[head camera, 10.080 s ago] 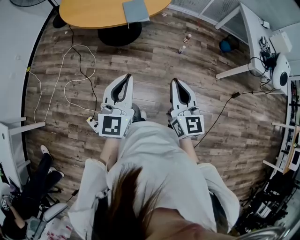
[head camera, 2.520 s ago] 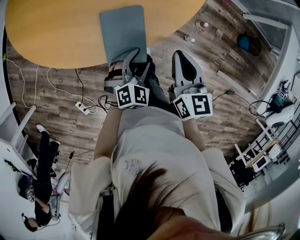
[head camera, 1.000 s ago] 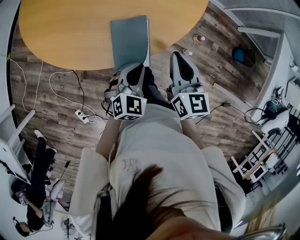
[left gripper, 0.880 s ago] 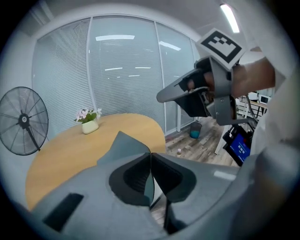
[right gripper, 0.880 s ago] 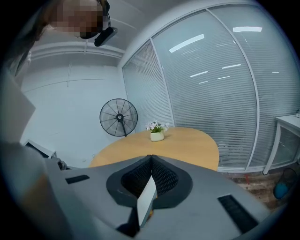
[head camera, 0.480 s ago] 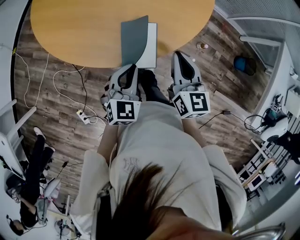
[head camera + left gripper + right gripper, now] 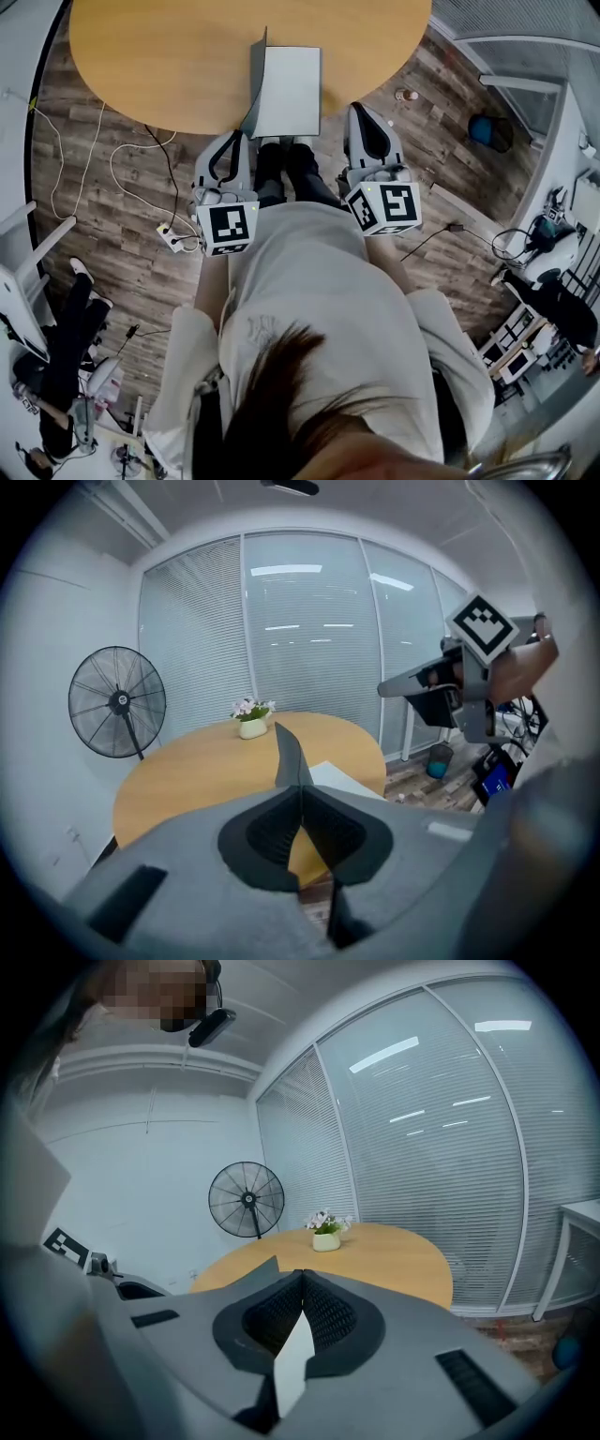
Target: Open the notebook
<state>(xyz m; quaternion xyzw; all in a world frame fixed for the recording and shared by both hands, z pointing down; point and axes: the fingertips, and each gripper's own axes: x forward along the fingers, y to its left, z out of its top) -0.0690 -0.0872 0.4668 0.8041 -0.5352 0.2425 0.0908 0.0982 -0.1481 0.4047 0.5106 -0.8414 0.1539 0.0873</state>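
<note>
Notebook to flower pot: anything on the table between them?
Nothing: only bare tabletop lies between the notebook and the flower pot, shown in the left gripper view.

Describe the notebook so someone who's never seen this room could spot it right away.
Look at the round wooden table; the notebook lies flat at its near edge. It shows a white page, with its grey cover standing upright along the left side, unlike the small white flower pot farther back on the table.
</note>
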